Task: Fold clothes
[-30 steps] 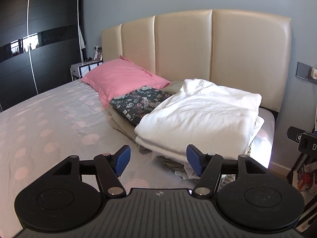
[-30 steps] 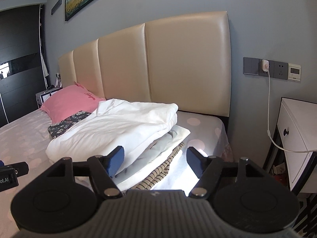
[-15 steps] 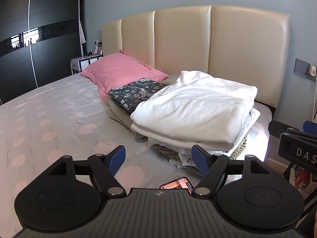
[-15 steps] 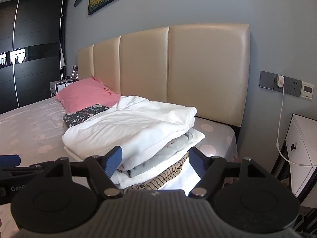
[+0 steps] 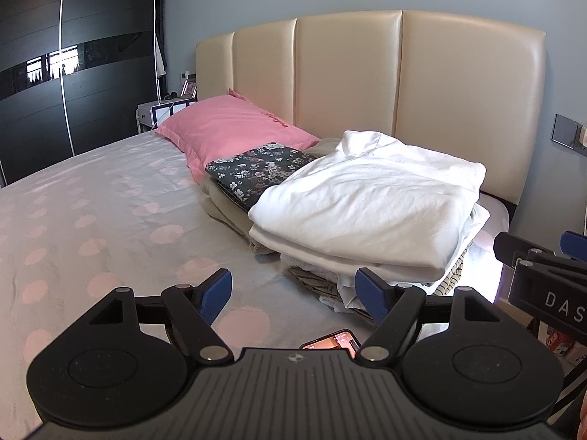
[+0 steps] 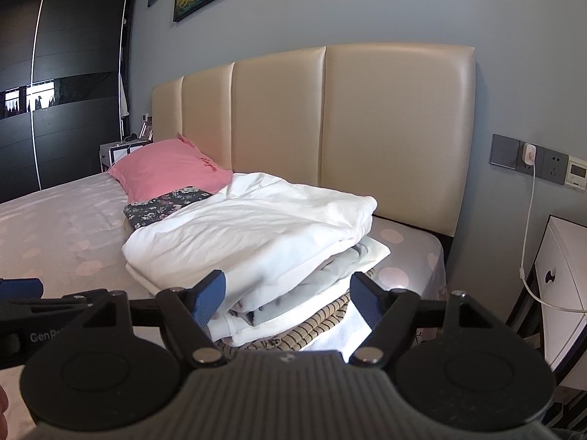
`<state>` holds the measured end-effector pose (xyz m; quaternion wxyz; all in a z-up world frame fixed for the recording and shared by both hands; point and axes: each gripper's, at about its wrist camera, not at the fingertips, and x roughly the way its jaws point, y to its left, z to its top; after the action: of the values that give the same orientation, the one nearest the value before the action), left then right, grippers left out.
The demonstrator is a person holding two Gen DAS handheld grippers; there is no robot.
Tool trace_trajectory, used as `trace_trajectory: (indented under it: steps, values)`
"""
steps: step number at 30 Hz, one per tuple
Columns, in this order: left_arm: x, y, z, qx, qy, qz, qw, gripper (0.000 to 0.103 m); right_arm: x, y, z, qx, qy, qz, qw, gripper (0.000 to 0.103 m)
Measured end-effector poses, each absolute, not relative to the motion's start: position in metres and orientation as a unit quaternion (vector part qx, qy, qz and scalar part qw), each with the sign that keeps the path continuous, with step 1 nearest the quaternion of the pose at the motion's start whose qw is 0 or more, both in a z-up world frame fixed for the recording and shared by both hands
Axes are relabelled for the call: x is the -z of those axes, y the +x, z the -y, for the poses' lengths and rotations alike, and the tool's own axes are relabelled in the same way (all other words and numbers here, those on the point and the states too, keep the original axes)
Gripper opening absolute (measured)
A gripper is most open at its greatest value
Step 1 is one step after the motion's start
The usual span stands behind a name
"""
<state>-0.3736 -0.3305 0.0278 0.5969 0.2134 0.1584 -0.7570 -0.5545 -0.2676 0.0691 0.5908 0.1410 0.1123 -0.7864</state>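
Two handheld grippers hover at the edge of a polka-dot bed (image 5: 91, 220), both released and empty. The left gripper (image 5: 293, 289) holds its blue pads spread wide with only bedsheet between them; the stack of clothes (image 5: 367, 220) lies ahead of and slightly right of its jaws. The right gripper (image 6: 286, 297) is likewise spread, and the near corner of the same stack sits just beyond and between its pads, not touching either.

Counted: one stack near the headboard (image 5: 367, 84), topped by one white garment (image 6: 249, 234), with several layers under it, a grey piece, a cream piece and a striped piece (image 6: 312, 326) among them. To the left of the jaws lies one floral folded item (image 5: 256, 172) on a beige piece, and farther off one pink pillow (image 5: 227, 128). One phone (image 5: 334, 341) lies face up just below the left jaws.

The stack looks mostly finished, so the next step is probably to square it up or leave it alone. If straightening it, the jaws should come in low and level at the overhanging white edge, each taking one corner of a single layer, and shift it together so the lower pieces do not drag out.
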Motion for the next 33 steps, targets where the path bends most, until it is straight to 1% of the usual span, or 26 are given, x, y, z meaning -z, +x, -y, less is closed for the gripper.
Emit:
trace_trajectory:
  steps: [33]
  values:
    - [-0.0327, -0.3738, 0.3256, 0.762, 0.208, -0.136, 0.598, 0.073, -0.0708, -0.5463, 0.2660, 0.783, 0.130, -0.119, 0.596, 0.077]
